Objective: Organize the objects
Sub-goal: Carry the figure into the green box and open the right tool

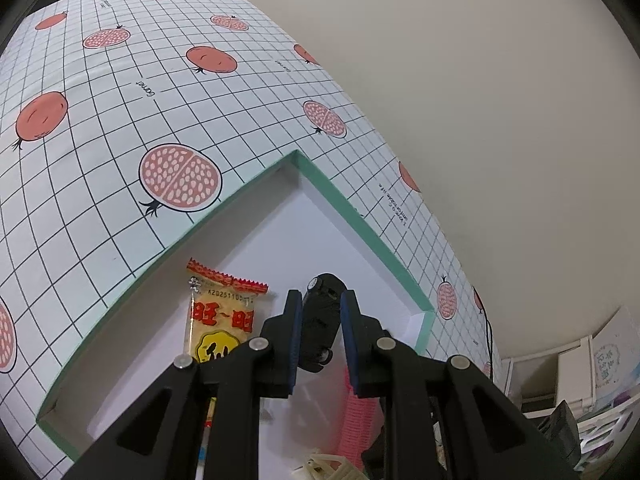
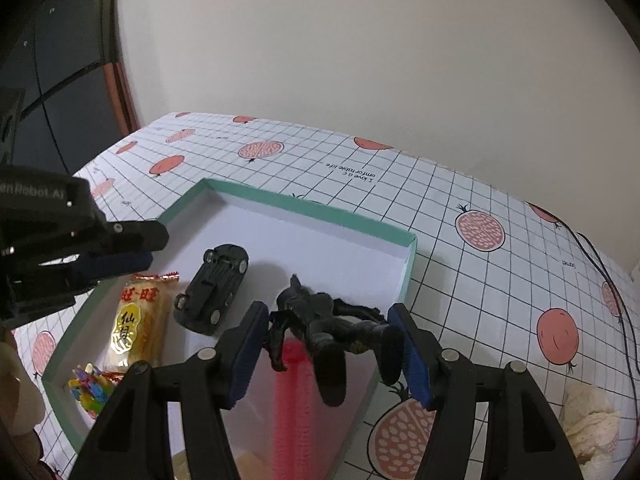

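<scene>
A shallow green-rimmed white box point(image 2: 320, 210) lies on the tablecloth. In it lie a black toy car point(image 2: 212, 288) upside down, a yellow snack packet point(image 2: 134, 328), colourful small pieces point(image 2: 90, 388) and a pink comb-like strip point(image 2: 294, 392). My right gripper point(image 2: 332, 344) is shut on a black toy figure point(image 2: 332, 326), held over the box's right part. My left gripper point(image 1: 320, 334) is open above the box, its fingers either side of the toy car point(image 1: 320, 320) below; it also shows in the right wrist view point(image 2: 120, 252). The snack packet point(image 1: 218, 320) lies left of it.
The table carries a white grid cloth with pomegranate prints point(image 1: 180, 178). A black cable point(image 2: 600, 276) runs along the right. A crumpled whitish cloth point(image 2: 592, 420) lies at the right front. White storage bins point(image 1: 580, 380) stand beyond the table. A beige wall is behind.
</scene>
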A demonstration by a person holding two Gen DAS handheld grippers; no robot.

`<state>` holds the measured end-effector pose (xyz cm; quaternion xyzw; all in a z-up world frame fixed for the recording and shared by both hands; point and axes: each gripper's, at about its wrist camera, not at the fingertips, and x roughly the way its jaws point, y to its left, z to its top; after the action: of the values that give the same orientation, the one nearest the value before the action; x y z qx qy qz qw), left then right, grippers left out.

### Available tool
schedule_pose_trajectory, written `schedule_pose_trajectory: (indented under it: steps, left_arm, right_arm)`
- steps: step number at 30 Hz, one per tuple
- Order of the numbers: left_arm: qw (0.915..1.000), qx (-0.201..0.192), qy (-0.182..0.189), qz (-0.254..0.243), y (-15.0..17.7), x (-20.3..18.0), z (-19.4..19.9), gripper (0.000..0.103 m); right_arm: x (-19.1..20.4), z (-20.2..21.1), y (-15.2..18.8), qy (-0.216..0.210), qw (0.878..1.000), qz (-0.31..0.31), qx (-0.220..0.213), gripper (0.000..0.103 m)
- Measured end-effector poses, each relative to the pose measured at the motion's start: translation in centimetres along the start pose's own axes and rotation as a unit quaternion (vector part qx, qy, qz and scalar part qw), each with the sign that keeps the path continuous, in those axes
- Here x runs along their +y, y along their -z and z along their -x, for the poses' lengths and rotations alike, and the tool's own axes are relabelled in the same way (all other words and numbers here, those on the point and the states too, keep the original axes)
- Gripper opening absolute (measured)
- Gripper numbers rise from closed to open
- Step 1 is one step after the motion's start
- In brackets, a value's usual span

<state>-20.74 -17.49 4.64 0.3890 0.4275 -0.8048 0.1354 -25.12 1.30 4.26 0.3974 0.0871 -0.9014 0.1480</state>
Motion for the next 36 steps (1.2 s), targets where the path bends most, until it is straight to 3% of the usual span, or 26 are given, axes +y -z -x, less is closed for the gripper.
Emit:
schedule_pose_trajectory:
  steps: [6,25,32,36]
  left_arm:
    - [0.9999,0.000,-0.010,-0.001,0.1,0.2,-0.1,0.019]
    - [0.9977,-0.010,-0.048,-0.046,0.8,-1.2,0.5,0.022]
    - [0.9943,-0.018,-0.078,-0.070,1.4,-1.3,1.1,0.029]
    - [0.9924,-0.028,-0.091,-0.078,1.8,-1.2,1.6,0.055]
  right_arm:
    - [1.0,-1.4,0.9,-0.005,1.000,0.011,0.022,0.066]
    - [0.3,1.1,-0.4,-0.033,0.999,-0.009,-0.001,0.067]
    - [-0.9,2.1,-0.6,-0.028,0.999,-0.028,-0.007,0.067]
    - [-1.8,2.2,-0.4,-0.028,0.999,-0.045,-0.006,0.071]
